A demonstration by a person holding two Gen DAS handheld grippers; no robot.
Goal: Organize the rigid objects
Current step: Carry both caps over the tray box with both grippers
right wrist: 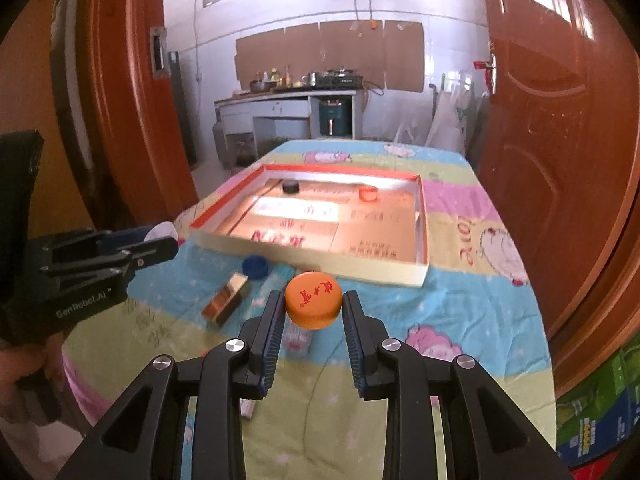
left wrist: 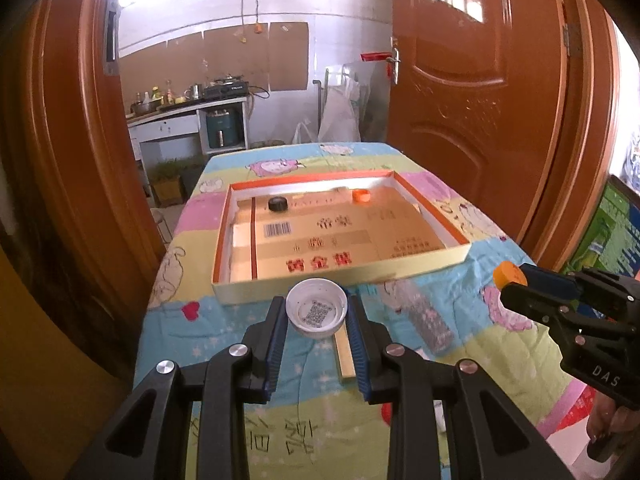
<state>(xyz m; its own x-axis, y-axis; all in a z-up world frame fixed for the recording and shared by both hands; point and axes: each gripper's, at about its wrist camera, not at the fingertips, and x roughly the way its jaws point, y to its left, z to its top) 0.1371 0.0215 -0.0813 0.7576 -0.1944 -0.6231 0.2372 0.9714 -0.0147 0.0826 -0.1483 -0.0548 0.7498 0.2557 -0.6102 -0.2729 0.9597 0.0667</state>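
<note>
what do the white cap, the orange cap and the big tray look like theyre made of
White cap: looks like moulded plastic, matte, with a ribbed rim and a printed code inside.
Orange cap: probably plastic too, smooth with a slight sheen and red print on top.
Tray: seems to be cardboard, with thin folded walls, an orange inner face and a printed base with a barcode.

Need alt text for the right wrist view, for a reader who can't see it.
The right tool grips an orange bottle cap above a cartoon-print cloth, facing a shallow cardboard tray holding a black cap and an orange cap. At left, the left tool holds a white cap.
</note>
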